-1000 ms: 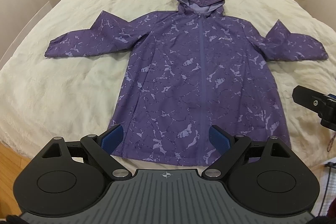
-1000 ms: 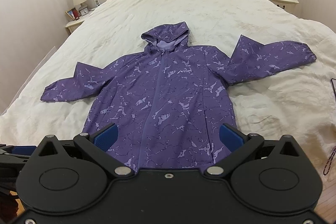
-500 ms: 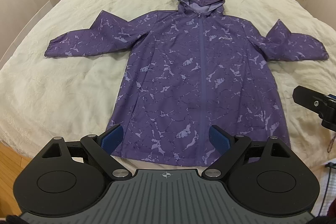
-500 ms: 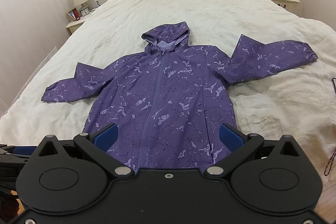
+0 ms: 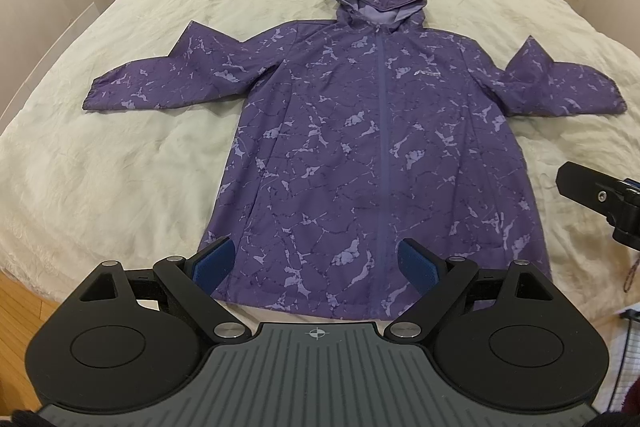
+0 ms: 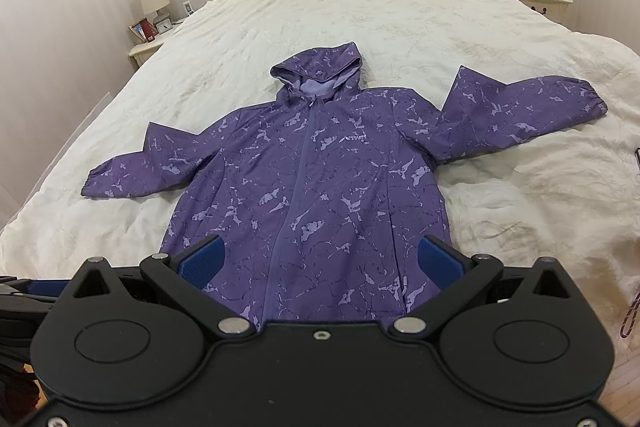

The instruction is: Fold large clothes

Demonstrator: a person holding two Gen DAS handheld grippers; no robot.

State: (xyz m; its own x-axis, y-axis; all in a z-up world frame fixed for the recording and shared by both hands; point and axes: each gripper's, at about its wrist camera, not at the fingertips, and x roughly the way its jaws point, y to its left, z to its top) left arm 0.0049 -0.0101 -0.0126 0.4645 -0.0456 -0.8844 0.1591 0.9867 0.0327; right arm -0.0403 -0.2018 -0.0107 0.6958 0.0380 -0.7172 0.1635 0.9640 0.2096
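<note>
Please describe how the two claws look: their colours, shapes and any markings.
Left claw: black linkage arms with silver pivot pins, two round black discs, blue textured pads, and a grey ribbed plate bearing a small crosshair mark. Right claw: the same black arms, discs and blue pads, but a plain black plate.

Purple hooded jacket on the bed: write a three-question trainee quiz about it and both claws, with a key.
1. True or false: the purple jacket lies zipped, front up, on the bed.
2. Which option fits both sleeves?
A. folded across the chest
B. spread out to the sides
C. tucked under the body
3. Fill in: the left claw and the right claw are both ____, holding nothing, near the jacket's hem.

Key: 1 true; 2 B; 3 open.
</note>
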